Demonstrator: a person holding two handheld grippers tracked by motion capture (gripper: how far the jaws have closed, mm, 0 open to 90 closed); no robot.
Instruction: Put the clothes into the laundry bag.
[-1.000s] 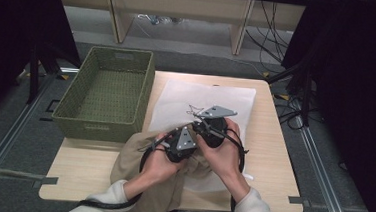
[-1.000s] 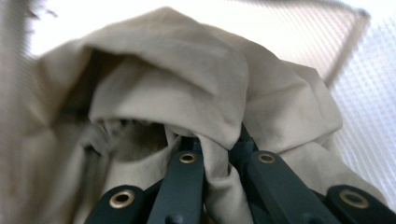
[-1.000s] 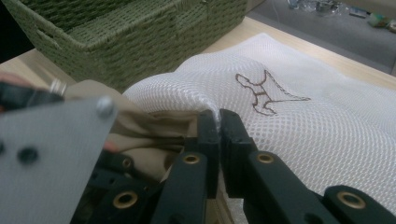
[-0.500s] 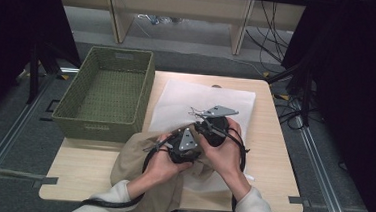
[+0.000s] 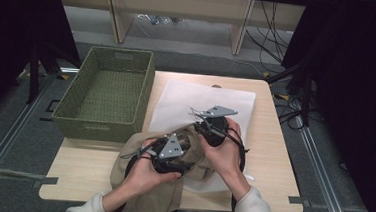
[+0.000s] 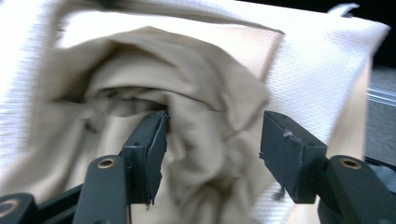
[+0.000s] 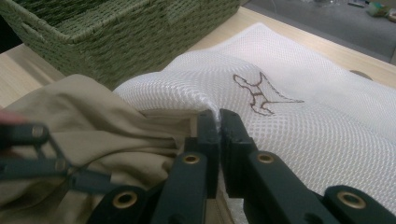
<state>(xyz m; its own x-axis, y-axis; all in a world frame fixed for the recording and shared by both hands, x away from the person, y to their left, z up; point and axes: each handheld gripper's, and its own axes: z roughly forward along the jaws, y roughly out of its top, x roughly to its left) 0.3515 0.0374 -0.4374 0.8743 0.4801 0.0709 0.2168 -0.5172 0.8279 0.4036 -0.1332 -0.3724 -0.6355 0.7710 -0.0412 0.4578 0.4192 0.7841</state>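
Both hands are sitting a touch lower & closer to me vs the earlier frames, otherwise little is changing. I'm holding the right gripper (image 7: 218, 122) clenched on the rim of the white mesh bag (image 5: 204, 99), pinching its edge just where the opening starts; the bag is lying flat on the table (image 5: 272, 157), right of the green wicker basket (image 5: 107, 95). I'm keeping the left gripper (image 6: 212, 140) released, jaws wide apart w/ a bunched fold of the beige cloth (image 6: 187, 107) sitting btwn them, left jaw touching fabric, right jaw just beside it. The cloth is lying partly inside the bag's mouth, w/ the rest draping off the near table edge toward my lap in the high view. Both hands (image 5: 146, 168) are working close together at table centre-front. Basket is standing at table's left-far corner.
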